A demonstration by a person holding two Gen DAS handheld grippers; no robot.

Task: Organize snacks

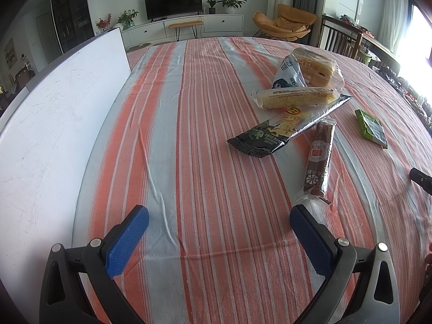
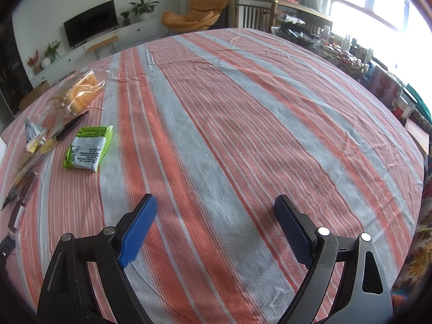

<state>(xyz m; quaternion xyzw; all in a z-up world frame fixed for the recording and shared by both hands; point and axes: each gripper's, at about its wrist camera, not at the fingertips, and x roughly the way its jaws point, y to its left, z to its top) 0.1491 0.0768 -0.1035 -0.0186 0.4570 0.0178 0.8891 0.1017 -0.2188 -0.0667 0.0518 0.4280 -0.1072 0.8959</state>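
Count of items on table (image 1: 216, 162), striped cloth:

- Snack packs: 6 total, each a different kind.
  - bread in clear bag (image 1: 318, 66): 1
  - white pouch (image 1: 290, 74): 1
  - yellow roll in clear wrap (image 1: 294, 97): 1
  - black-and-foil packet (image 1: 280, 132): 1
  - brown bar in clear wrap (image 1: 318, 159): 1
  - green pack (image 2: 89, 148): 1
- White board (image 1: 54, 124): 1, at left edge.
- Hand-held grippers: 2, left (image 1: 219, 217) and right (image 2: 216, 205); 2 blue pads each, 4 pads total, both pairs spread apart, nothing between.
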